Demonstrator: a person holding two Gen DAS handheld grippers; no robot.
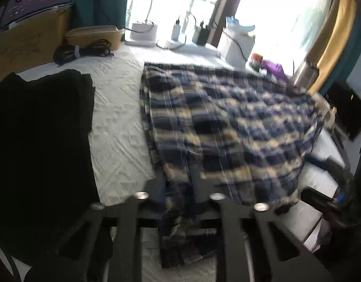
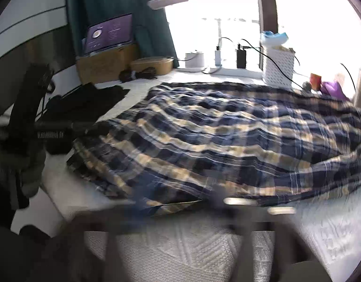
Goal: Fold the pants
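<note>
Black fingers of the left gripper fill the bottom of the left wrist view, drawn nearly together on a bunched strip of the navy, cream and white plaid pants, which runs back between them toward the camera. From there the pants spread crumpled across the white textured bed cover, reaching toward the window side. Left of them lies a flat black garment, apart from the plaid cloth.

Only the right wrist view shows the left gripper from outside: its dark body sits at the pants' left edge, carried by a hand in a grey glove. Here the right gripper is a motion-blurred shape along the bottom; its fingers stand wide apart with only the bed cover and the pants' near hem between them, pressing on nothing.

Both views share the far clutter: a white perforated basket, chargers with cables, a coiled black cord and a tan oval container.
</note>
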